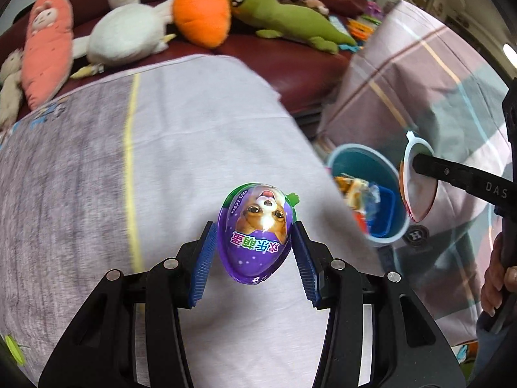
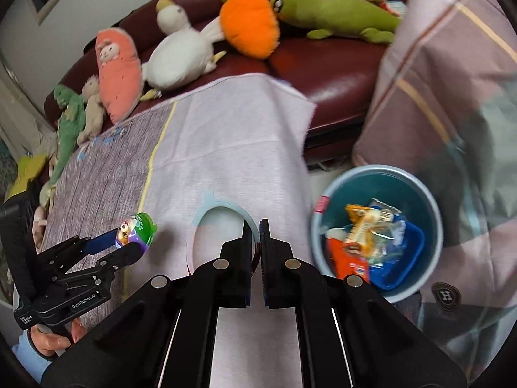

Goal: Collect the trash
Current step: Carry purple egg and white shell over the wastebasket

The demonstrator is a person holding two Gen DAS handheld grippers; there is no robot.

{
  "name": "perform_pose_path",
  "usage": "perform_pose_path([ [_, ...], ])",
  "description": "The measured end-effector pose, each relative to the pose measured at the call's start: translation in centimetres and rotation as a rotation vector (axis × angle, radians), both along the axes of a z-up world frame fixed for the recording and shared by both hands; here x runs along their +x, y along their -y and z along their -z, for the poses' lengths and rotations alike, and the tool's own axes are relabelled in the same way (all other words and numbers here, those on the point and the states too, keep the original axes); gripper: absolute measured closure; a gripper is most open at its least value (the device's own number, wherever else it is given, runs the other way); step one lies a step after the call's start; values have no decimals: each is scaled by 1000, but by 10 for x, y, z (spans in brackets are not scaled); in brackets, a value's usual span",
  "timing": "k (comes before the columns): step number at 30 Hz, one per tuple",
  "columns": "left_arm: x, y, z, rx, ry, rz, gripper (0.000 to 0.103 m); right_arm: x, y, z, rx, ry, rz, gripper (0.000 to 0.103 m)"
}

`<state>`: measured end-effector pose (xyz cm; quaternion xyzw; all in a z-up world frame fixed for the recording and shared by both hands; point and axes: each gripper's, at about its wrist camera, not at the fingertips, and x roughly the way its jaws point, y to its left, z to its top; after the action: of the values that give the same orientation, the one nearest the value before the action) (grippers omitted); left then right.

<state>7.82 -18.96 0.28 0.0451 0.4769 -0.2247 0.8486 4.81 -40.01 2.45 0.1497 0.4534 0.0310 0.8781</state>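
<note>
The purple egg-shaped plastic capsule (image 1: 257, 234), printed with a puppy's face and capped in green, sits clamped sideways between the blue ribbed pads of the left tongs (image 1: 255, 252), lifted off the pale lilac cloth-covered surface (image 1: 194, 123). The right tongs (image 2: 259, 226) are clenched on the rim of a thin white oval plastic shell half (image 2: 223, 213) with a small tab at its far end; in the left wrist view it hangs on edge, its hollow showing a reddish inner rim.

Both pieces look bound for the round teal plastic bin (image 2: 323, 239) that stands on the floor just beyond the right edge of the surface, beside a plaid-covered cushion (image 2: 452, 64). To drop them well, each hand should be carried until its piece is over the open mouth, not the rim, before the tongs let go. The shell half is light and flat and may sail or catch on the bin's lip, so it wants a low release, edge down. The egg is smooth and round and could bounce out if dropped from high up.

The bin already holds an orange snack wrapper (image 2: 347, 260), a crumpled clear-and-yellow packet (image 2: 371, 223) and a blue plastic tray (image 2: 405, 252), heaped to about half its depth, with room left.
</note>
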Motion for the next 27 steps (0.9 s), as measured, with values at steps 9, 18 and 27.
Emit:
perform_pose_path([
  [9,-5,75,2,-11,-14,101,54,-32,75,3,2,6,108,98],
  [18,-4,141,15,10,-40,191,54,-40,133,19,2,-26,192,98],
  [27,2,188,39,16,-80,254,54,-35,162,32,-7,-64,231,98],
])
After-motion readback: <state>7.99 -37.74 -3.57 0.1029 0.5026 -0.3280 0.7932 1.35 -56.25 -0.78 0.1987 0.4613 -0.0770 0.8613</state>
